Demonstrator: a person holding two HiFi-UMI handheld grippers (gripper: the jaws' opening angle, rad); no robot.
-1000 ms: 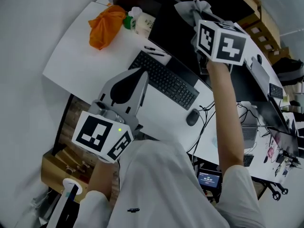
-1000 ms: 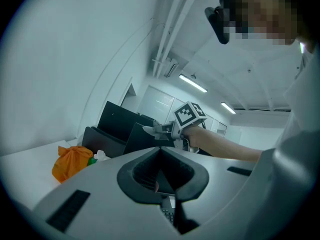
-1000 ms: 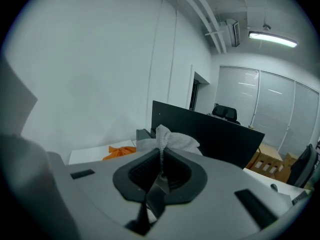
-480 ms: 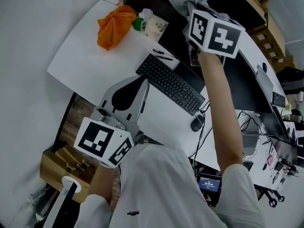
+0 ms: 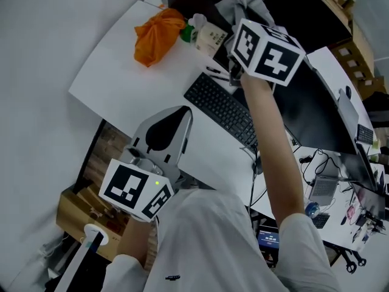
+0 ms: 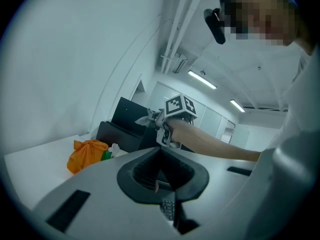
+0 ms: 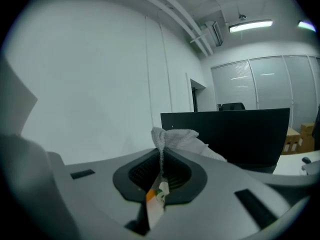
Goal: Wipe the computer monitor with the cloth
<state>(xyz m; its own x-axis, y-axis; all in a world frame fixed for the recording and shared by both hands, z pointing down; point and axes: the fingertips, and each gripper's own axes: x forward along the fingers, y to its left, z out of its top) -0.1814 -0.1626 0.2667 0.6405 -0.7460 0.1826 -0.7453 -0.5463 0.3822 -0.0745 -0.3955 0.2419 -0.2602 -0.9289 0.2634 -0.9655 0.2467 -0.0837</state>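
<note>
A crumpled grey-white cloth (image 5: 246, 3) is pinched in my right gripper (image 5: 244, 18), which is shut on it and held out over the desk against the upper left part of the black monitor (image 5: 313, 111). In the right gripper view the cloth (image 7: 179, 138) sticks up from between the jaws, with a black monitor (image 7: 240, 134) behind it. My left gripper (image 5: 165, 132) hangs low near the desk's front edge, shut and holding nothing. From the left gripper view the right gripper (image 6: 167, 121) and the cloth (image 6: 147, 119) show in front of the monitor (image 6: 125, 120).
A black keyboard (image 5: 223, 111) lies in front of the monitor. An orange bag (image 5: 157, 34) and a small carton (image 5: 209, 38) sit at the desk's far left. Cables and small items crowd the right side (image 5: 325, 181). A wooden box (image 5: 79, 212) stands below the desk edge.
The right gripper with the cloth has slid a little to the left along the monitor. The head view has shifted with it. The left gripper has barely moved.
</note>
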